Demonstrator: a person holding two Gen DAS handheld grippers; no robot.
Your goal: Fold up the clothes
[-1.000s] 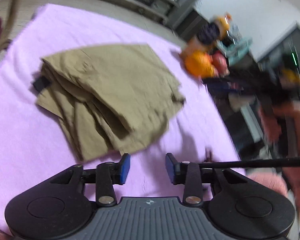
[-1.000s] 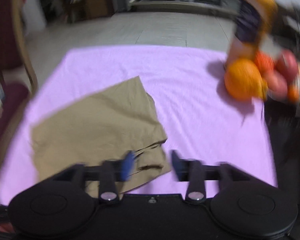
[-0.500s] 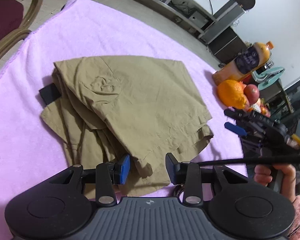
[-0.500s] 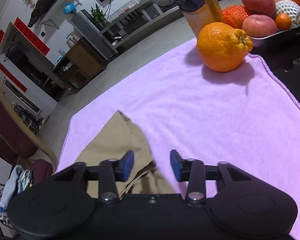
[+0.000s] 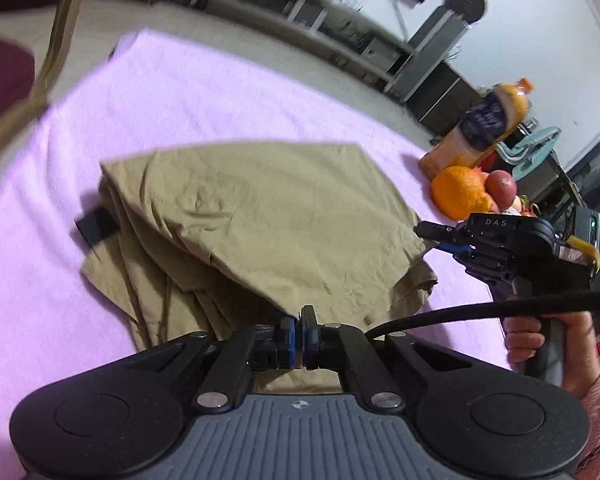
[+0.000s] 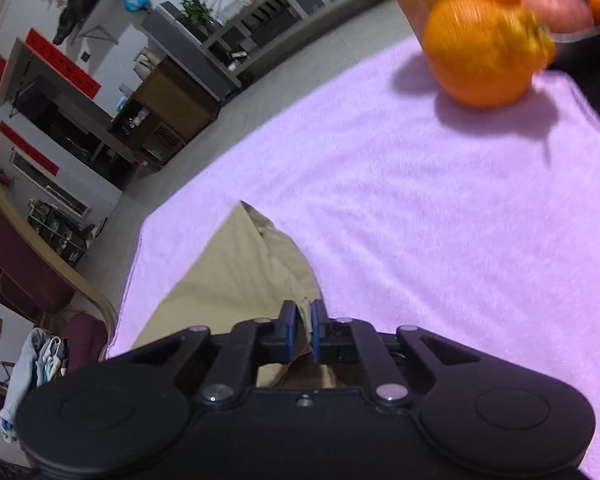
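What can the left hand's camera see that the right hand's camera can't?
Only the left wrist view shows the other gripper, the right gripper, held in a hand, plus the whole folded khaki garment and its black tab.

Only the right wrist view shows the shelf with a green plant and the red wall banners.

Both show the purple cloth, the big orange, the garment, and fingers pinched on the garment's edge, as on the left gripper.
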